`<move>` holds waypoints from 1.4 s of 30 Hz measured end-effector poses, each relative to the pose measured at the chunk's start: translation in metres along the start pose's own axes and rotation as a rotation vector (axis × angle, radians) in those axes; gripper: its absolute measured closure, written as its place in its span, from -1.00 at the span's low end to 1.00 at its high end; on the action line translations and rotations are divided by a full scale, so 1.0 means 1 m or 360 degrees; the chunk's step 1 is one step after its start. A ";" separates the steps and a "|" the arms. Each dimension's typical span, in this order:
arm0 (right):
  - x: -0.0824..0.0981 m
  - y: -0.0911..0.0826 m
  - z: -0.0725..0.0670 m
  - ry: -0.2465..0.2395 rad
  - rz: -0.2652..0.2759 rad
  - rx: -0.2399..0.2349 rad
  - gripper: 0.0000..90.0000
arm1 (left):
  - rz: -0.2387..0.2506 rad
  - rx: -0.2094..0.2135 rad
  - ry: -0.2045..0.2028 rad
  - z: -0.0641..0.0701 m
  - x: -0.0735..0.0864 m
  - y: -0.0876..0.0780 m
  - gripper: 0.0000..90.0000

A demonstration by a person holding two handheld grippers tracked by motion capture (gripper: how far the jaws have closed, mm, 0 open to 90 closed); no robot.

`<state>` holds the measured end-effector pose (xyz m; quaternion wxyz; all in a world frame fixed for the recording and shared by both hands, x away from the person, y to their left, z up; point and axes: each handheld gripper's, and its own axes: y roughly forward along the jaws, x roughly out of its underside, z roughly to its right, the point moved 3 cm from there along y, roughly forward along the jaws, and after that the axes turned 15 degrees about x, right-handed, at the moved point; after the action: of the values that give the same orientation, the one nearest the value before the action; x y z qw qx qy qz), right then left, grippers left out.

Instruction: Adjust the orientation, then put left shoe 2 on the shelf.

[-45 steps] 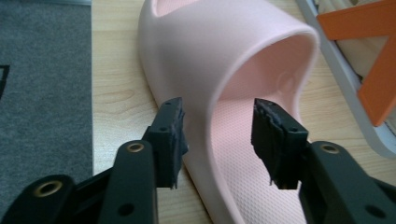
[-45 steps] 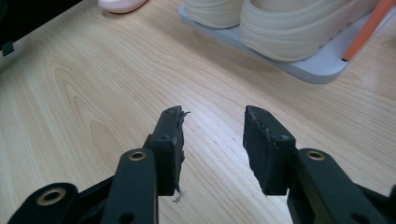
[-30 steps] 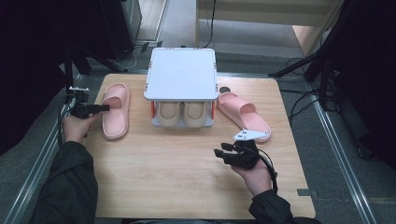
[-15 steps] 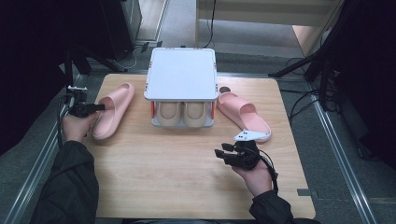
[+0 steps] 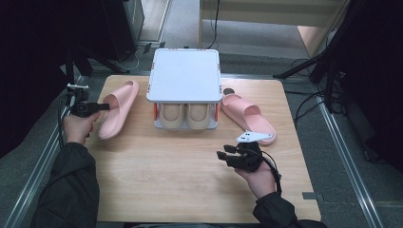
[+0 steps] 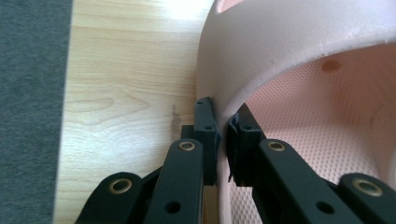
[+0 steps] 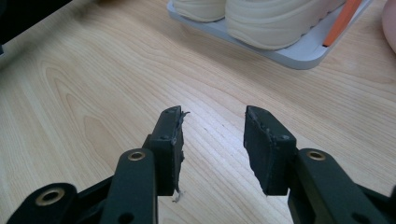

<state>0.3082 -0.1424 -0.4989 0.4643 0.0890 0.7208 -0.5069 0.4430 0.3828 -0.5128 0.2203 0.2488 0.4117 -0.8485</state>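
Left hand-held gripper (image 6: pixel 222 128) pinches the pink slipper's (image 6: pixel 299 70) strap edge between its jaws

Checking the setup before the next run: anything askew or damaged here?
The right gripper has frayed threads hanging off one pad. The left pink slipper lies angled, its strap pinched by the left gripper.

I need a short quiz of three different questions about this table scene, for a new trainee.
1. True or false: the left gripper is shut on the strap of the left pink slipper.
2. What stands in the white rack? A) beige shoes B) cups C) books
3. Is anything between the jaws of the right gripper?

Key: 1 true. 2 A, the beige shoes. 3 no, they stand open above the bare wooden table.
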 end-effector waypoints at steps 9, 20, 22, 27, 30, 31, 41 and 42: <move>-0.003 0.003 -0.004 -0.0015 -0.0003 -0.0029 0.28 | 0.0001 0.0027 0.0005 0.016 -0.007 -0.005 0.86; -0.009 0.007 -0.008 -0.0041 0.0012 -0.0075 0.28 | -0.0001 -0.0008 0.0006 0.037 -0.032 -0.022 0.86; -0.010 0.007 -0.009 -0.0040 0.0012 -0.0079 0.28 | 0.0011 0.0007 0.0010 0.045 -0.041 -0.024 0.86; -0.012 0.010 -0.010 -0.0047 0.0013 -0.0099 0.28 | 0.0023 -0.0002 0.0024 0.064 -0.062 -0.030 0.86; -0.013 0.010 -0.011 -0.0047 0.0015 -0.0109 0.28 | 0.0019 -0.0008 0.0033 0.073 -0.070 -0.032 0.86; -0.013 0.010 -0.011 -0.0049 0.0016 -0.0112 0.28 | 0.0019 -0.0013 0.0042 0.076 -0.073 -0.033 0.86; -0.014 0.010 -0.012 -0.0049 0.0019 -0.0131 0.27 | -0.0008 -0.0073 0.0111 0.111 -0.100 -0.024 0.85; -0.014 0.010 -0.012 -0.0051 0.0023 -0.0131 0.27 | -0.0015 -0.0071 0.0118 0.115 -0.103 -0.022 0.85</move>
<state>0.3150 -0.1228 -0.4940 0.4827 0.0668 0.7328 -0.4749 0.4827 0.3199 -0.3764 0.2064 0.2731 0.4397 -0.8303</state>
